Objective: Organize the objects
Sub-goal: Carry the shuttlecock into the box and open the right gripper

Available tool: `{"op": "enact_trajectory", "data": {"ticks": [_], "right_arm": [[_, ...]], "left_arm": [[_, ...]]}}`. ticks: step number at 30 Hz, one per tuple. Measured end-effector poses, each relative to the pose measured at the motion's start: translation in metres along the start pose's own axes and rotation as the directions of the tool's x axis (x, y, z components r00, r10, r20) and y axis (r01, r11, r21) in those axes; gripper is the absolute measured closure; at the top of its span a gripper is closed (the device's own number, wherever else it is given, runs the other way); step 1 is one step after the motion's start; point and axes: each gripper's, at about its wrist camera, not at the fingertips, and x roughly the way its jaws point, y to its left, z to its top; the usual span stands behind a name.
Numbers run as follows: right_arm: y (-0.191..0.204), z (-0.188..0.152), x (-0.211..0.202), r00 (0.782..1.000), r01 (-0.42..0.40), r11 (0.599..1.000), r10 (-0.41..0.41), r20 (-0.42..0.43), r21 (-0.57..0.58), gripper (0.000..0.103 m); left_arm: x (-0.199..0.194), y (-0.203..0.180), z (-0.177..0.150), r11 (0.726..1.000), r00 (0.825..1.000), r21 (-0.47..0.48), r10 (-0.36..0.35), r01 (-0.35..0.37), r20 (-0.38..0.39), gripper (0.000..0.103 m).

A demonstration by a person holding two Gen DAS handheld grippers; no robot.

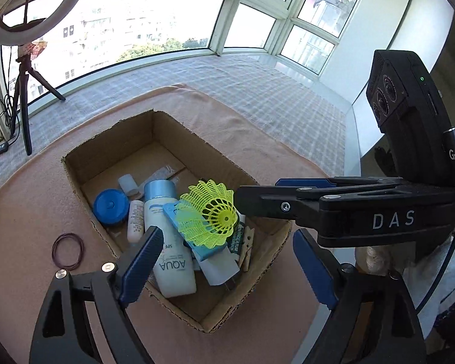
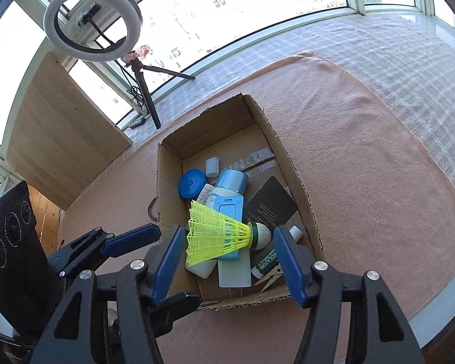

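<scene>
Sunlit windows curve behind a pink cloth [image 2: 364,163] where an open cardboard box [image 2: 291,163] sits. Both grippers hang over it with fingers spread. Between the right gripper [image 2: 232,262] pads, the yellow shuttlecock [image 2: 218,233] lies sideways, cork toward the right pad; no pad visibly presses it. The left wrist view shows that shuttlecock [image 1: 209,214] skirt-on at the tip of the right gripper [image 1: 239,200], above the box [image 1: 112,142], and the left gripper [image 1: 227,265] empty. Only this view shows the rubber bands [image 1: 67,251] lying on the cloth [image 1: 257,139] beside the box. Only the right wrist view shows the dark card [image 2: 271,204] inside.
</scene>
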Motion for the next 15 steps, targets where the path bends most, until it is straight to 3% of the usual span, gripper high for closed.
{"op": "enact_trajectory", "data": {"ticks": [4, 15], "right_arm": [[-0.004, 0.004, 0.001, 0.999, 0.035, 0.999, -0.035, 0.008, 0.005, 0.035], [0.012, 0.002, 0.008, 0.999, 0.044, 0.998, -0.044, 0.001, -0.041, 0.034]], "left_arm": [[0.004, 0.005, 0.000, 1.000, 1.000, -0.006, 0.014, -0.014, -0.025, 0.013], [-0.017, 0.020, -0.008, 0.998, 0.998, -0.030, 0.056, -0.056, 0.002, 0.013]]}}
